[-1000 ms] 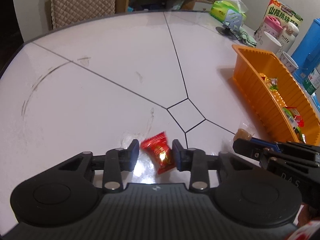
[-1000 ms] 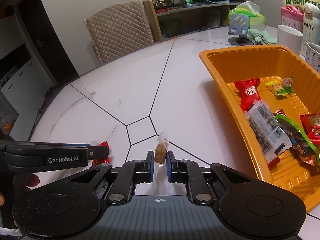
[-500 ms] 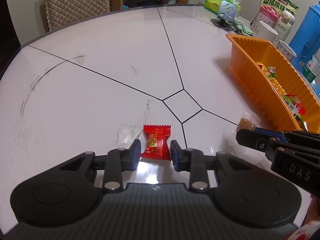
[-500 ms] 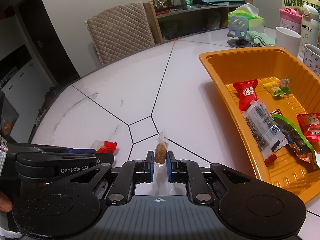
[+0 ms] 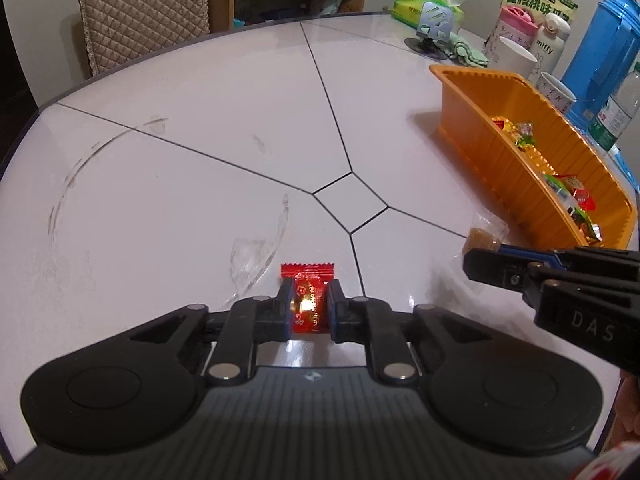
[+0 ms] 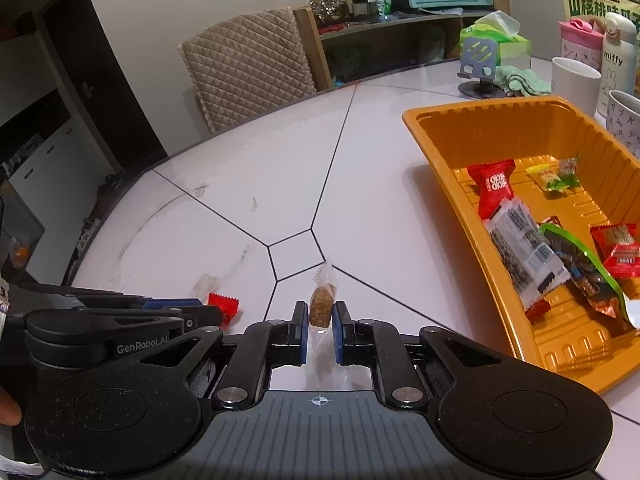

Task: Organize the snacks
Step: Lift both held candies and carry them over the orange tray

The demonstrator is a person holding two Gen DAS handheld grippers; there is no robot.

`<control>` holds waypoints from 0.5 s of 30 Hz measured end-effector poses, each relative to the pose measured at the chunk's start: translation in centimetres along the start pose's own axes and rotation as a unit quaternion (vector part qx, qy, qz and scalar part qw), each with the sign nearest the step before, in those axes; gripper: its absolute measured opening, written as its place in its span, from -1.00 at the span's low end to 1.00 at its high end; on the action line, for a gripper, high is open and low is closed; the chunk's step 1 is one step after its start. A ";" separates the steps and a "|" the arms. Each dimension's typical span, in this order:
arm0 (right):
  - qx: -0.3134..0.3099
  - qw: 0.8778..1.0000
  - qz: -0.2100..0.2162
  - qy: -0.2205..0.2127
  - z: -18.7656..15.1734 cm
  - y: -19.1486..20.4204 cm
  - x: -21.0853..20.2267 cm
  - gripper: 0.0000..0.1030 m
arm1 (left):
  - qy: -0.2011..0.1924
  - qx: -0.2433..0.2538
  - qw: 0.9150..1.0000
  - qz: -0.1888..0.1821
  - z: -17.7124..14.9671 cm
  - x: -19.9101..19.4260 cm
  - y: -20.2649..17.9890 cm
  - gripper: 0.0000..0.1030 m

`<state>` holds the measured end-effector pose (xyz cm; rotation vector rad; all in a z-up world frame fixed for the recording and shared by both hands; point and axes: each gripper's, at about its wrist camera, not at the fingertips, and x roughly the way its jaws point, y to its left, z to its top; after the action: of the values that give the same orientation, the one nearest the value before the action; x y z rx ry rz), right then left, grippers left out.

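The left gripper (image 5: 309, 307) has drawn its jaws in from a wide spread until they pinch the red candy (image 5: 307, 300), which a second ago lay loose and skewed between them on the white surface (image 5: 200, 184). The right gripper (image 6: 320, 320) stays clamped on the brown wrapped sweet (image 6: 321, 305), unmoved. With both snacks now gripped low by the surface, I judge each is ready to lift toward the orange tray (image 6: 448, 160) alongside.
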<state>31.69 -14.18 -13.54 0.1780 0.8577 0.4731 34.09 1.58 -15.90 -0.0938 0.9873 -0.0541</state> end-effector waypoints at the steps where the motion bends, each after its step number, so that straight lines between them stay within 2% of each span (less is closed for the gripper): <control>1: 0.001 1.000 0.000 0.000 -0.1 0.0 -0.1 -0.75 | 0.002 -0.007 1.000 0.000 -0.1 0.0 0.1 -0.48; 3: 0.003 1.000 0.001 -0.001 -0.3 -0.1 -0.4 -0.75 | 0.000 -0.014 1.000 0.005 -0.2 0.1 0.2 -0.36; 9: 0.006 1.000 0.000 -0.002 -0.7 -0.4 -0.8 -0.75 | 0.002 0.002 1.000 0.014 -0.2 0.6 -0.4 -0.36; 15: 0.008 1.000 0.001 -0.002 -0.7 -0.5 -1.1 -0.75 | 0.003 0.011 1.000 0.011 -0.8 0.9 -0.6 -0.58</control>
<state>30.70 -15.19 -13.44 0.1942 0.8576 0.4685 33.95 0.91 -17.03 -0.0627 0.9941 -0.0454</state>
